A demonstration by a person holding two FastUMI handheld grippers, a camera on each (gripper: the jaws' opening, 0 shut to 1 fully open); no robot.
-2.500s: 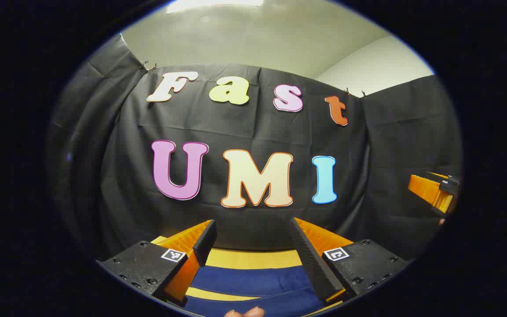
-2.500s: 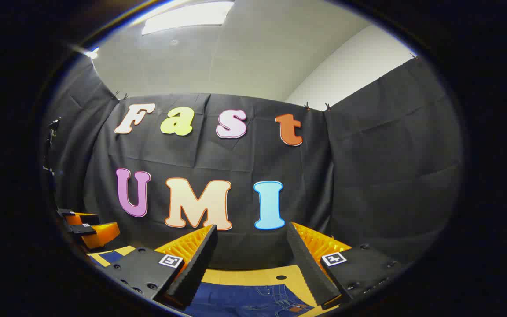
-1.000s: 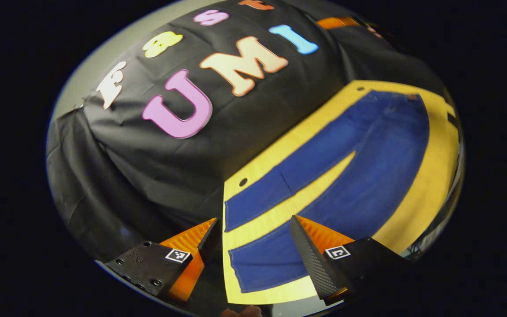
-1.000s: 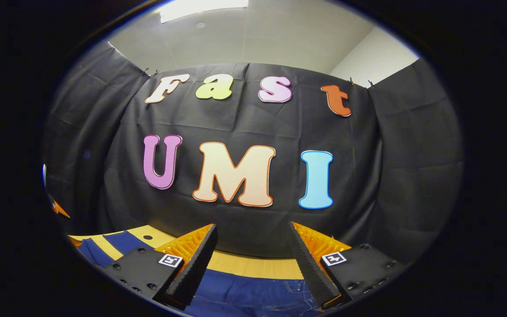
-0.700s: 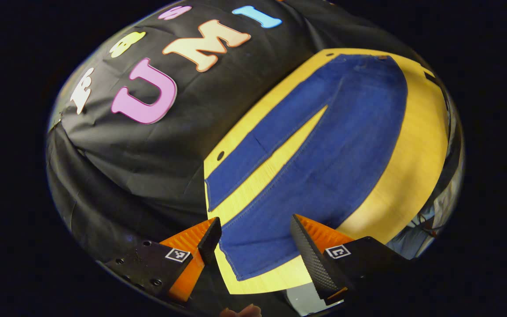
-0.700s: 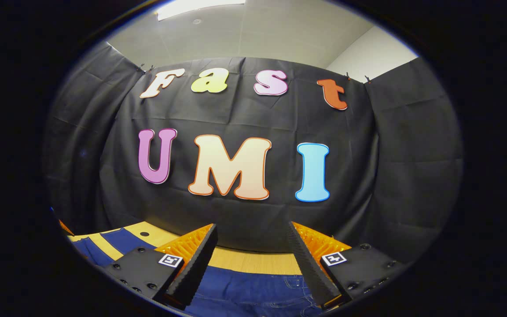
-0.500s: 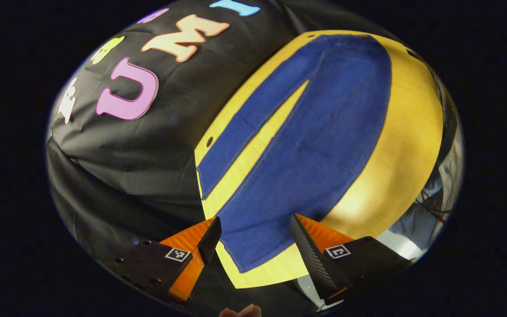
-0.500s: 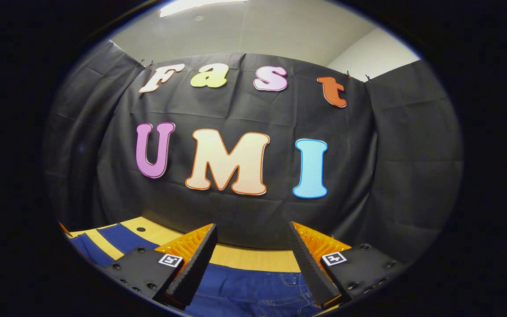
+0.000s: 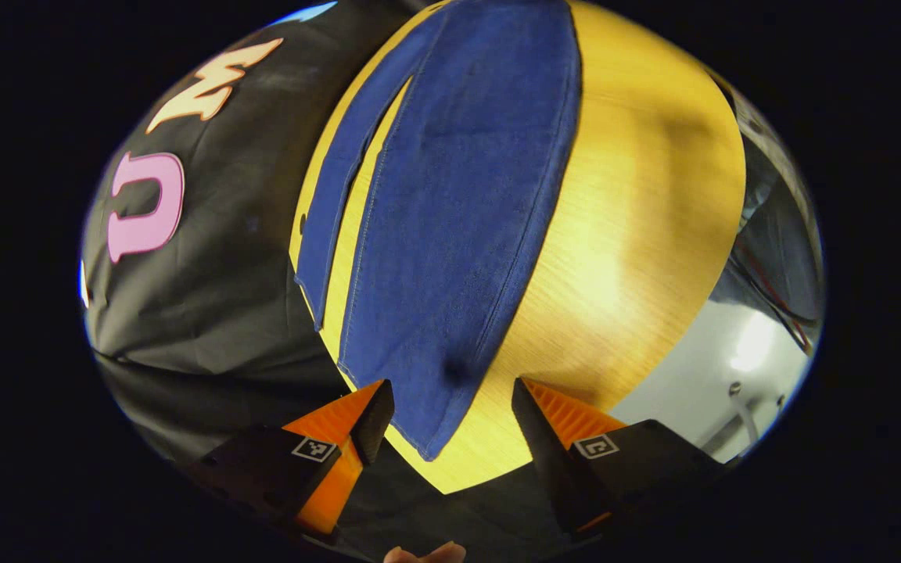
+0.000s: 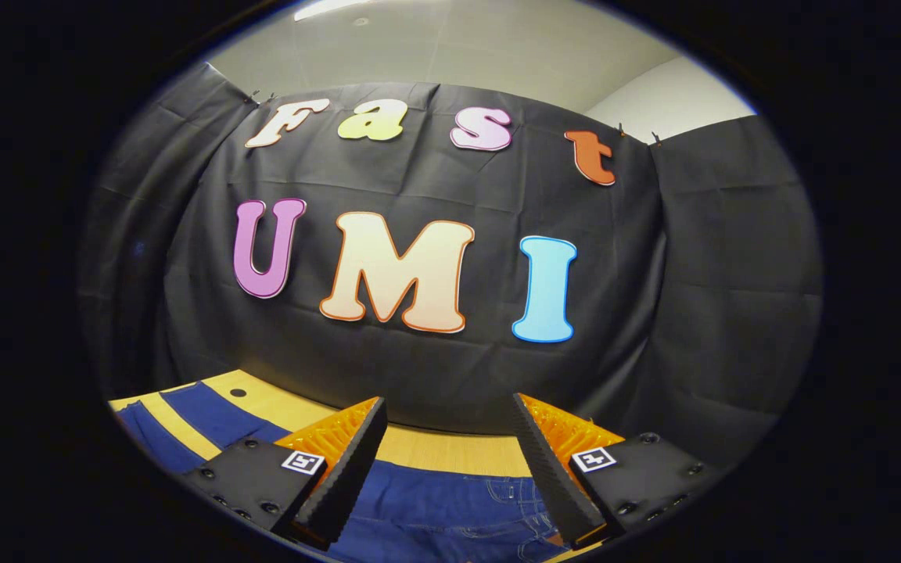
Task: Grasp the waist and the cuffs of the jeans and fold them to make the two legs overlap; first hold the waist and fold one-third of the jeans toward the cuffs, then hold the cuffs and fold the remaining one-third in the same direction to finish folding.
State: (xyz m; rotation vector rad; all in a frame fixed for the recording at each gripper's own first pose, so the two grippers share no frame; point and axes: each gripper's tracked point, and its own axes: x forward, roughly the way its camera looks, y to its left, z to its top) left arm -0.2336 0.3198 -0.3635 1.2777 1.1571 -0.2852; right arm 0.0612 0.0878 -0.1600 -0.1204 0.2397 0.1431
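Your left gripper hangs spread over a cuff of the jeans at the table corner. Your right gripper, spread too, hovers above the waist; bare wood stays along the near edge.

wood table | black cloth wall | white ceiling

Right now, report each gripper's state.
Left gripper: open, holding nothing, over a cuff of the jeans.
Right gripper: open, holding nothing, above the jeans' waist.
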